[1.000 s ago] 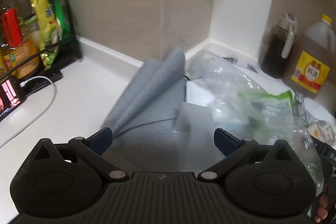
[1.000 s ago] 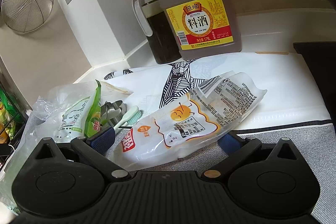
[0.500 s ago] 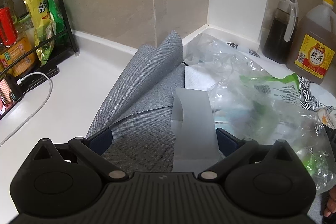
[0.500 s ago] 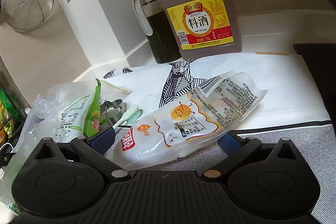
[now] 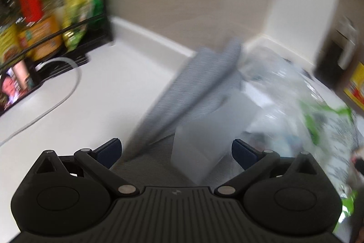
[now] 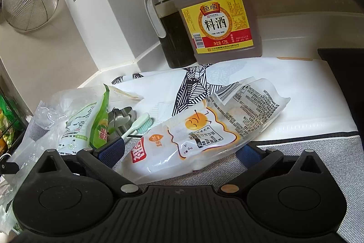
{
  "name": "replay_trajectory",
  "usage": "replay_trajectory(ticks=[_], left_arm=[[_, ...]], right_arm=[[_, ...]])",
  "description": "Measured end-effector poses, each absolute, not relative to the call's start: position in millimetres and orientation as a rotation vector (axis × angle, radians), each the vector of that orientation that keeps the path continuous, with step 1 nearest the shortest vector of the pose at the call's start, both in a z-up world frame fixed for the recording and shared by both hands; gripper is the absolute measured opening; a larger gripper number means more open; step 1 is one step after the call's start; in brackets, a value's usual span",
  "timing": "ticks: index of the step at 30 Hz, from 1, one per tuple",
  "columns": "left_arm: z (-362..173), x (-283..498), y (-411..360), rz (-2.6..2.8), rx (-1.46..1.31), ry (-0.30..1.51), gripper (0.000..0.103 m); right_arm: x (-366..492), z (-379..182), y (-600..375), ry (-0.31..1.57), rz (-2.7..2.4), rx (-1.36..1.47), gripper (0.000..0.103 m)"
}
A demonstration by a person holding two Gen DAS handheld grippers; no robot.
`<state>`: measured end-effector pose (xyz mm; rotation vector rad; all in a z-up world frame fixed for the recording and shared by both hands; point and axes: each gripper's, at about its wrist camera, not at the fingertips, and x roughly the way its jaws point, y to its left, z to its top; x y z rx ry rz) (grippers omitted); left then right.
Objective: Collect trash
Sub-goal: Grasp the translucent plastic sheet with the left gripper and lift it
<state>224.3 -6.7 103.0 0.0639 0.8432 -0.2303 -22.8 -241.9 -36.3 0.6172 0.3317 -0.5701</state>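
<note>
The empty orange-and-white food wrapper [image 6: 204,129] lies on the grey mat [image 6: 318,156], between the spread jaws of the right hand-held gripper [image 6: 179,149]. Nothing is held. The left hand-held gripper [image 5: 176,149] is spread too, empty. The thin wrapper could slip out, or the toothbrush [image 6: 138,124] could be caught by mistake.
</note>
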Motion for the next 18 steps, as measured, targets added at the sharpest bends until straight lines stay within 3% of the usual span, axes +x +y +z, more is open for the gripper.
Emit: replay_trajectory(ticks=[7,18], left_arm=[[104,242,18,-0.168,0.016,0.846,0.103],[104,225,-36,-0.327,0.327,0.719,0.103]], right_arm=[[-22,-37,-242,0.335,-0.571,0.613,0.103],[-22,-36,-242,0.336,-0.572,0.611,0.103]])
